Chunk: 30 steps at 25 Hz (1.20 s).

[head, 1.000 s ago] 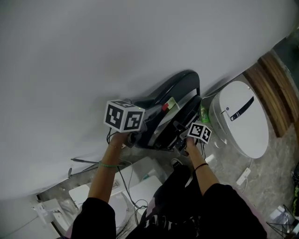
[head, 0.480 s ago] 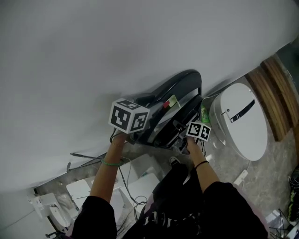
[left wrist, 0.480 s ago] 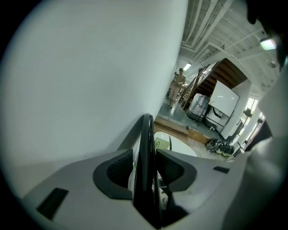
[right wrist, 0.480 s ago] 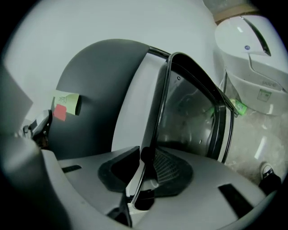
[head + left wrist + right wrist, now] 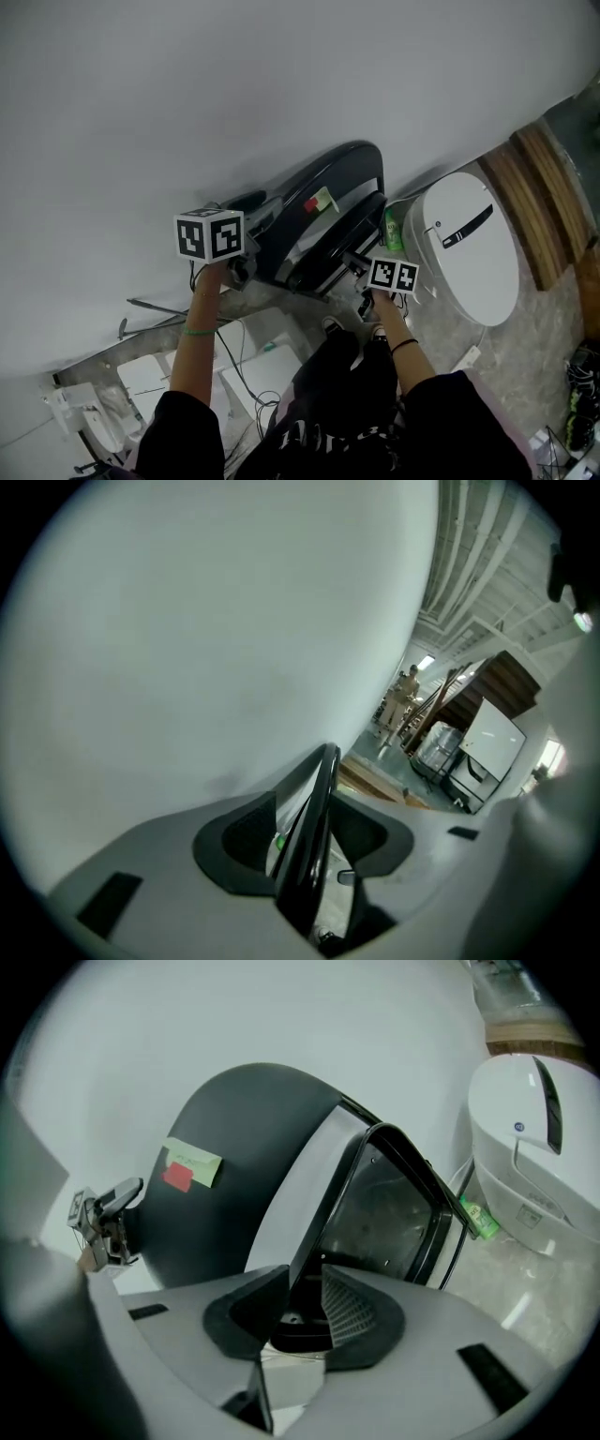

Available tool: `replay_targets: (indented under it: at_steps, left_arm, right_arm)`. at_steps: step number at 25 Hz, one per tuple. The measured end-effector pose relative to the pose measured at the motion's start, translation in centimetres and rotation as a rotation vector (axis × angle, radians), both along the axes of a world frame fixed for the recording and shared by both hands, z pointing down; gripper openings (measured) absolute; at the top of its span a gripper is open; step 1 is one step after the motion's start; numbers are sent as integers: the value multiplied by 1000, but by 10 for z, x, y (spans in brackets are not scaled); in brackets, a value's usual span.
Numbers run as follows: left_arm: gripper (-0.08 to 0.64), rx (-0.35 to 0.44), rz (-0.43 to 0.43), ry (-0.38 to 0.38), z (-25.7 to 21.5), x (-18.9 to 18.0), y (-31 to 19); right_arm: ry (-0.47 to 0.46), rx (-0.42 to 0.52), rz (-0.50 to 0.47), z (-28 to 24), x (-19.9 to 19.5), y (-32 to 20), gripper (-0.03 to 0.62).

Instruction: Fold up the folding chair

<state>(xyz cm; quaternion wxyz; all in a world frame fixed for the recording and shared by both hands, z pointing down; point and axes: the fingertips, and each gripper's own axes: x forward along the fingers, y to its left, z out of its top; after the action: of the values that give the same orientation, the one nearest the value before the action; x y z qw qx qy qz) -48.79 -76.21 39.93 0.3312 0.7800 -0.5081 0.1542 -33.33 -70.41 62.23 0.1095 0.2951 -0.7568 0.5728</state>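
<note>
The black folding chair (image 5: 328, 187) stands folded flat, leaning on the white wall, with a red and a green sticky note (image 5: 319, 200) on its back. My left gripper (image 5: 242, 267) is at its left edge. In the left gripper view the chair's thin black rim (image 5: 319, 799) runs between the pads with gaps on both sides, and the left gripper's (image 5: 305, 841) jaws are opening. My right gripper (image 5: 356, 267) is at the lower right. In its own view the right gripper (image 5: 305, 1307) is still pressed on the chair's frame bar (image 5: 309, 1251), though its jaws are starting to open.
A white rounded-lid appliance (image 5: 469, 244) stands right of the chair, with a green bottle (image 5: 394, 228) between them. A wooden board (image 5: 539, 202) lies further right. White boxes and cables (image 5: 253, 375) sit on the floor by the person's legs.
The left gripper has drawn back to the left and its jaws have let go of the chair's rim. The right gripper rolled and rose slightly, staying on the frame.
</note>
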Motion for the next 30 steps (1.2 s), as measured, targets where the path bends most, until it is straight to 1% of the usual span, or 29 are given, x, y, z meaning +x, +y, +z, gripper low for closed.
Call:
replay_targets:
  at_steps: [3,5,8,10,15,18,20,21,23,26,30]
  left_arm:
    - [178,43,-43,28,-21,-2,17]
    - [178,78,-55,61,-34,6,32]
    - [178,121,-71,133,-48,31,56]
    - [176,126,-82,146,-49,51,76]
    - [112,79,-138,123,-27,106,135]
    - [93,66,-222,103,-11,128,166]
    - [32,64,-284,91,-5,138,183]
    - [12,61,-304,89,-2,144,191]
    - [9,50,-321,85,3,157,207]
    - [3,25,-327,78,11,174,233]
    - [3,-14,-327,92,22,188,268]
  right_arm:
    - [19,22,-36,-14,18,12,97]
    - [29,52,-79,-24,29,21,97]
    - [14,92,-144,-45,44,36,96]
    - [1,115,-172,-60,55,46,95]
    - [-7,176,-242,-91,88,80,84]
    - [-20,172,-299,-100,107,106,72]
    - [-30,164,-321,-102,120,120,69]
    - [-33,164,-322,-103,126,125,66]
    - [-39,159,-313,-103,136,134,58]
    - [-72,122,-296,-102,145,152,52]
    - [-100,106,-305,-108,142,177,49]
